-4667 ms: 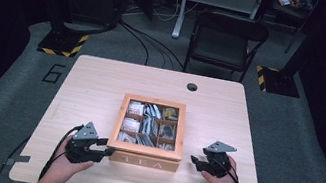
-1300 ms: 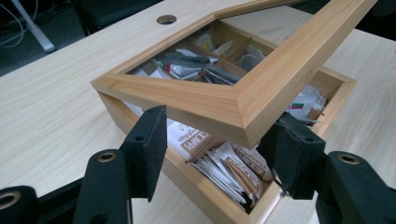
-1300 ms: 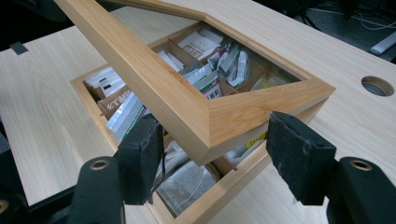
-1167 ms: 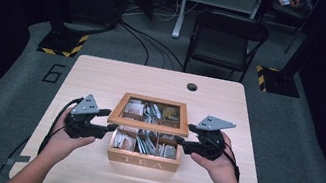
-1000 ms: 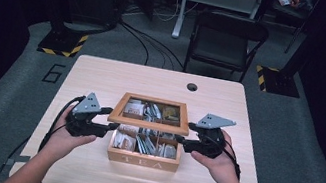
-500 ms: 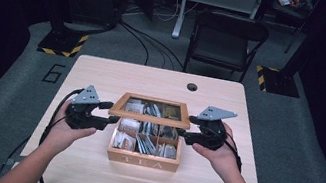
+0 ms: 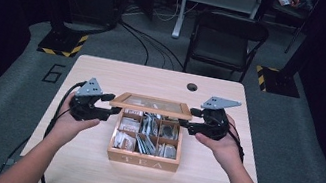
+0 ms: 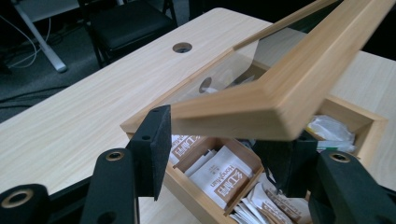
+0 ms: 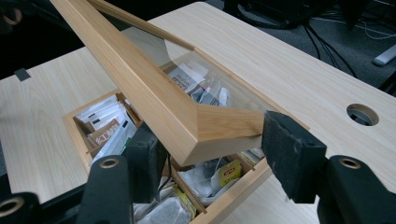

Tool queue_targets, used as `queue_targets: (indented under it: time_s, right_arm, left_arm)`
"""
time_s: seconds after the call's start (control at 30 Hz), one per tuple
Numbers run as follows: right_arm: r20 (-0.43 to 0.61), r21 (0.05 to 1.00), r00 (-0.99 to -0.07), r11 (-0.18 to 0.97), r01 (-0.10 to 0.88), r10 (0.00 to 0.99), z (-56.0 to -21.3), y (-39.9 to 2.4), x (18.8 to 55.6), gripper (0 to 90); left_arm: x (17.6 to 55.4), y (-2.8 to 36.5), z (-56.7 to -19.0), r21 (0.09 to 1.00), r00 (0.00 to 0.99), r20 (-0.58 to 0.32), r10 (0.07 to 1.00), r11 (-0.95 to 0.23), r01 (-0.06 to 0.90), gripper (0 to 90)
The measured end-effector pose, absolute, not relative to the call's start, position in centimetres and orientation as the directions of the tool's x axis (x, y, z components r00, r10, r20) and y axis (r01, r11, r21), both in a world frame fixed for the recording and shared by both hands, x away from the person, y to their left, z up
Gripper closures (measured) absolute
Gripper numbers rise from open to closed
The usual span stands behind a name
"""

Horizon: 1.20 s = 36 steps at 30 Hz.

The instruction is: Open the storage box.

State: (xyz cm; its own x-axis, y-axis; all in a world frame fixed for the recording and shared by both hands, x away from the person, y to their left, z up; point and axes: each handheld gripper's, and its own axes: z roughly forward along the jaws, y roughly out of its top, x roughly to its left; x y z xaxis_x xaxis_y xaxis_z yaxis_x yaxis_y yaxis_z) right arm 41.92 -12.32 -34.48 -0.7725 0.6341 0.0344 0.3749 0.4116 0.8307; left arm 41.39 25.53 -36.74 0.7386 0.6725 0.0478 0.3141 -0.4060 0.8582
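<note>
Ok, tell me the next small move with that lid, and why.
Probably keep swinging the lid up and back on its far edge. The left claw and right claw each grip a front corner of it, jaws just closing, and it stands only partly raised, tilted over the tea box. The sachets underneath are still half covered.

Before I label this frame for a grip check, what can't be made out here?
- Left gripper: the far jaw's pad sits under the lid corner in the left gripper view, contact hidden.
- Right gripper: the left jaw is tucked beneath the lid in the right gripper view.
- Tea box: sachet print too small in the high view.
</note>
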Motion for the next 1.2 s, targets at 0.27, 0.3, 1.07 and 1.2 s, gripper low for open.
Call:
queue_targets:
  time_s: [0.27, 0.3, 1.07, 1.2]
  right_arm:
    - [0.076, 0.834, -0.761, 0.377, 0.402, 0.644, -34.1, -12.6, 42.7, 43.4]
    - [0.077, 0.833, -0.762, 0.378, 0.404, 0.643, -34.1, -12.6, 42.8, 43.5]
    - [-0.04, 0.835, -0.737, 0.428, 0.346, 0.675, -35.4, -12.6, 43.0, 42.3]
    - [-0.036, 0.836, -0.72, 0.416, 0.359, 0.693, -36.2, -12.8, 43.6, 42.8]
  left_arm:
    - [43.0, 25.3, -37.7, 0.865, 0.713, 0.026, 0.701, -0.373, 0.335, 48.4]
    - [43.1, 25.3, -37.7, 0.867, 0.712, 0.026, 0.702, -0.37, 0.333, 48.6]
    - [44.3, 25.1, -37.1, 0.868, 0.696, 0.019, 0.718, -0.357, 0.344, 54.9]
    - [44.7, 25.0, -36.7, 0.867, 0.692, 0.025, 0.722, -0.359, 0.344, 55.7]
